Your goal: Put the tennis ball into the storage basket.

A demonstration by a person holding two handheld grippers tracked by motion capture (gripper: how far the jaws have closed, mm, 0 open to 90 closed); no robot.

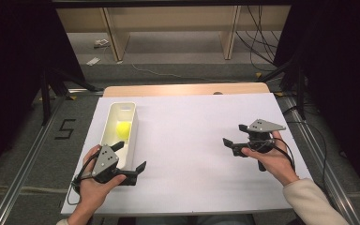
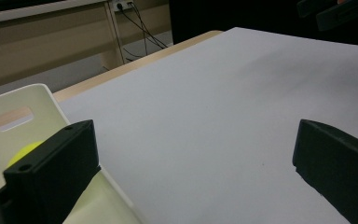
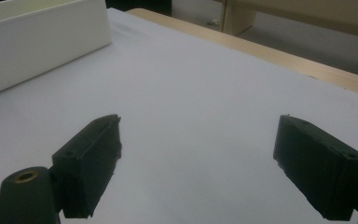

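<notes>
Leftmost, a white bin [image 1: 120, 123] lies lengthwise near the left edge of the counter [image 1: 187, 140], and a yellow-green ball [image 1: 123, 128] sits inside it, round and bright against the pale walls. The left hand-held gripper [image 1: 132, 158] hovers at the bin's near end with its jaws spread wide and nothing between them; in the left gripper view one jaw hangs over the bin, the other over bare white surface, and the ball [image 2: 25, 153] peeks from behind the jaw. From the bin rightward the white counter lies open. The right hand-held gripper [image 1: 236, 134] is held well apart from the bin, near the right edge, jaws likewise wide and gripping nothing. A strip of bare wood runs along the far edge.
</notes>
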